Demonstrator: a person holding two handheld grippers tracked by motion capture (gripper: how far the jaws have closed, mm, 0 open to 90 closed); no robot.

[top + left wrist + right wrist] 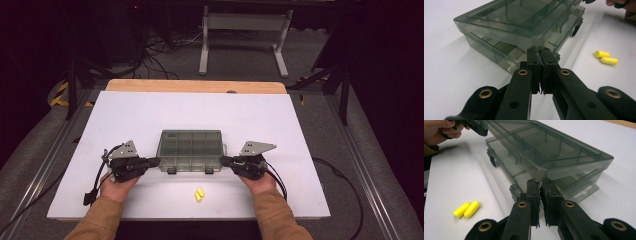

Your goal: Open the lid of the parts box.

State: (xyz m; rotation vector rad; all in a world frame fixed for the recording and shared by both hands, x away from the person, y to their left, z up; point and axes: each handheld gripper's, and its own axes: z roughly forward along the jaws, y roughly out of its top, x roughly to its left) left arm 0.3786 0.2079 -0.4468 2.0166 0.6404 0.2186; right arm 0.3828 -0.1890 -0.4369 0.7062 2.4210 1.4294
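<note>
Black jaws of the left claw (539, 53) are pressed together, their tips under the near corner of the lid (524, 18) of a smoky translucent plastic compartment box (190, 150), touching its rim. From the left claw view the lid sits raised above the box base (499, 53), tilted up on the latch side, with a gap between the two halves. The right claw (541, 185) is likewise clenched, its jaws nearly closed on each other with the tips at the lid's other front corner; whether any plastic is pinched between either pair of jaws cannot be told.

Seen from the high view, the left claw (152, 161) meets the box's left front corner and the right claw (224, 161) its right front corner, each held by a hand (118, 186) in a tan sleeve. The box lies near the middle of the white surface (280, 125), divided inside into small compartments. Two yellow foam earplugs (199, 195) lie side by side, touching, on the surface just in front of the box, between the two forearms. Beyond the white sheet a wooden edge (195, 86) shows, and past it a grey floor with cables.
</note>
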